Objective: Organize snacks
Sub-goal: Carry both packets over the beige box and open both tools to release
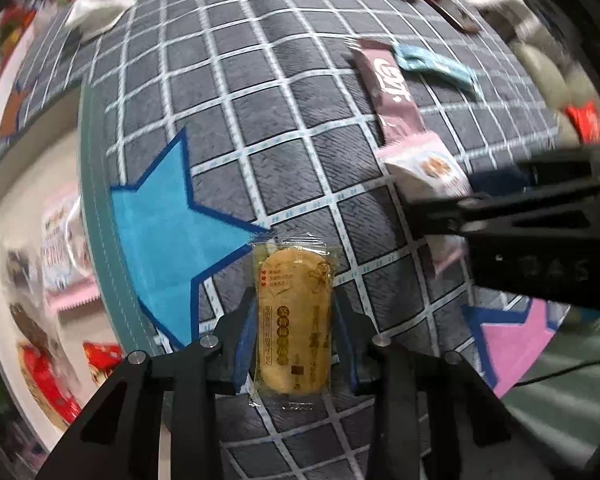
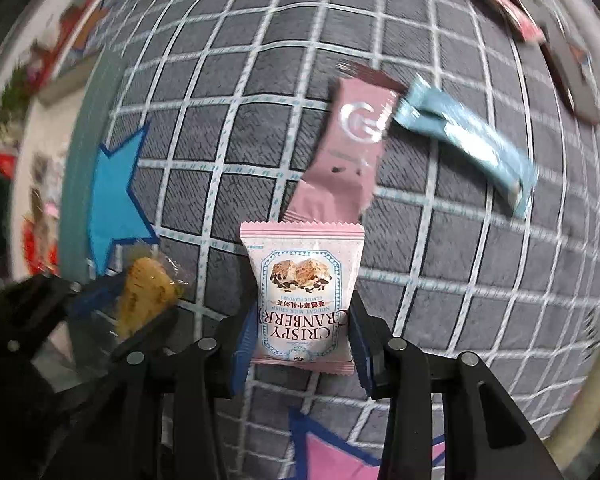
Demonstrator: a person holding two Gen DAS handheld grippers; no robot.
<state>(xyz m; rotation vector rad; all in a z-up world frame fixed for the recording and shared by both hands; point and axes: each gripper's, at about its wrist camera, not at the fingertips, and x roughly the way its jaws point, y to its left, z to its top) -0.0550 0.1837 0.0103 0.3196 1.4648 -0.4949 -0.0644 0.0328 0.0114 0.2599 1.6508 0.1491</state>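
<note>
On the far left I see a white tray point(image 1: 4, 240) with snack packs in it, all blurry, so I can't read them. Next comes the grey checked mat point(image 1: 284, 128) with a blue star point(image 1: 160, 240).

My left gripper point(image 1: 294, 332) is closed on a yellow cracker pack point(image 1: 294, 320). The pack's long side points straight ahead. I think this arm is nearer the tray, so it should go first, over to the left.

My right gripper point(image 2: 300, 344) is pinched on a pink cranberry crisp pack point(image 2: 302, 296), also pointing ahead.

Past it, a pink bar point(image 2: 348, 152) and a blue bar point(image 2: 472, 140) lie on the mat, touching at their top ends. More packs at the far edge are too smeared to name.
</note>
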